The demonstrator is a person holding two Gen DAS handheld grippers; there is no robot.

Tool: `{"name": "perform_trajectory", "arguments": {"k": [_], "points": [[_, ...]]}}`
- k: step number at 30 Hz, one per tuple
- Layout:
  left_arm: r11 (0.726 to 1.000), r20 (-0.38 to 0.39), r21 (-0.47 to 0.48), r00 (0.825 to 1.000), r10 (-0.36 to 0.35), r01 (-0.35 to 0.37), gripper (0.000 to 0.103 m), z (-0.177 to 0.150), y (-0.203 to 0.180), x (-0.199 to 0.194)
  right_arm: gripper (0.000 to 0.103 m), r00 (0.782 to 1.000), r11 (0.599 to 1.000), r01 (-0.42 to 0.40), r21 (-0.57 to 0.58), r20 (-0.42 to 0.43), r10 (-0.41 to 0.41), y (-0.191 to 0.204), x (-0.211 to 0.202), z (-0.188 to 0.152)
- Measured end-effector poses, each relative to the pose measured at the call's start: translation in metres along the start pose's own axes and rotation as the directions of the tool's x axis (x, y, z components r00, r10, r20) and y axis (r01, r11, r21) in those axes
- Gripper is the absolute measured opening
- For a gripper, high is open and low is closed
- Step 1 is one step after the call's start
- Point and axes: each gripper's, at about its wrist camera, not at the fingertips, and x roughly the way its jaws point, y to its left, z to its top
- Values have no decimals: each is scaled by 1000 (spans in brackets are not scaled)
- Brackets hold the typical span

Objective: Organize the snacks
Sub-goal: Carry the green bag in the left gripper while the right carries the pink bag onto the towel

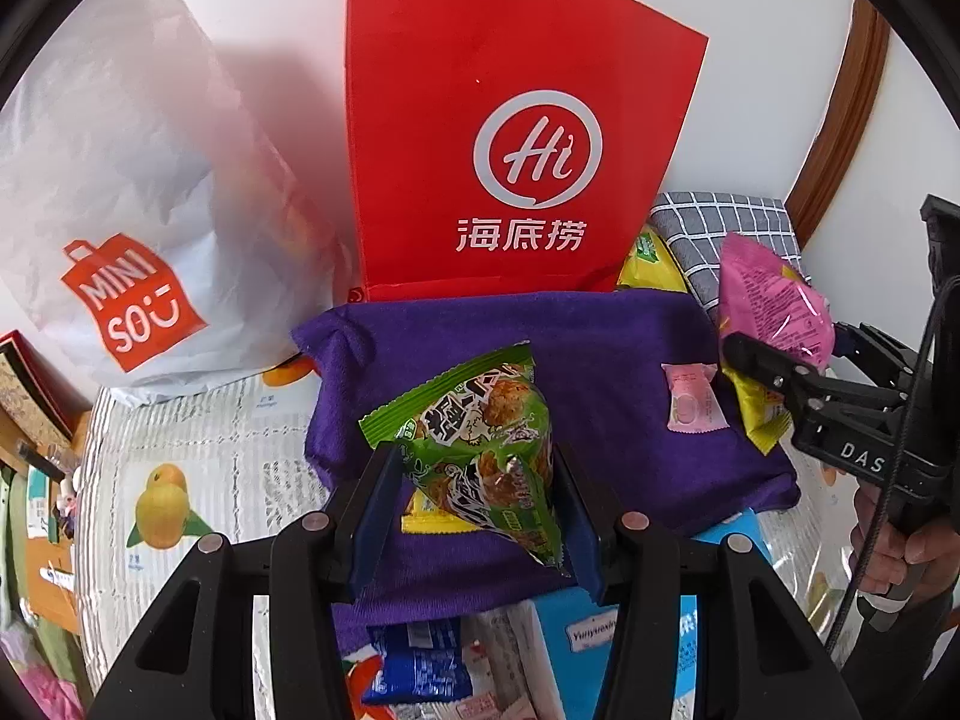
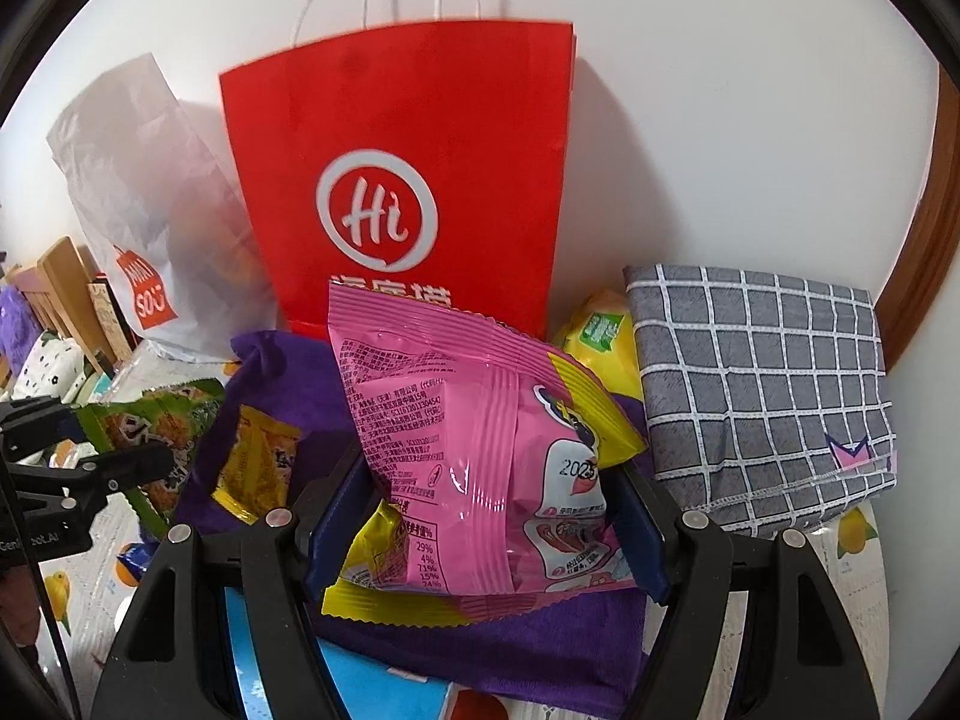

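Note:
My left gripper [image 1: 474, 471] is shut on a green snack packet [image 1: 480, 414], which hangs tilted above a purple towel [image 1: 606, 336]. It also shows at the left edge of the right wrist view as the left gripper [image 2: 129, 468] with the green packet [image 2: 168, 414]. My right gripper [image 2: 486, 492] is shut on a pink snack packet with yellow ends [image 2: 468, 420]. From the left wrist view the right gripper [image 1: 759, 360] holds that pink packet [image 1: 774, 294] over the towel's right side. A red paper bag [image 1: 516, 120] [image 2: 408, 138] stands upright behind the towel.
A white plastic shopping bag [image 1: 120, 168] leans left of the red bag. A small pink candy [image 1: 693, 399] and a yellow wrapper [image 2: 258, 468] lie on the towel. A grey checked cloth [image 2: 762, 384] and a yellow pack [image 2: 600, 330] sit at right. Blue packets [image 1: 420, 660] lie near the front.

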Motion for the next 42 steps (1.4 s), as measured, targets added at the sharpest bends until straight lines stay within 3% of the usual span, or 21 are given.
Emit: {"name": "perform_trajectory", "arguments": {"k": [19, 42], "points": [[1000, -50, 16, 999, -21, 22, 48, 5, -7, 38, 74, 993, 1000, 1, -28, -119, -4, -3, 47, -15], [1000, -70, 15, 997, -26, 27, 48, 6, -11, 55, 74, 987, 999, -1, -47, -158, -6, -3, 58, -18]]}}
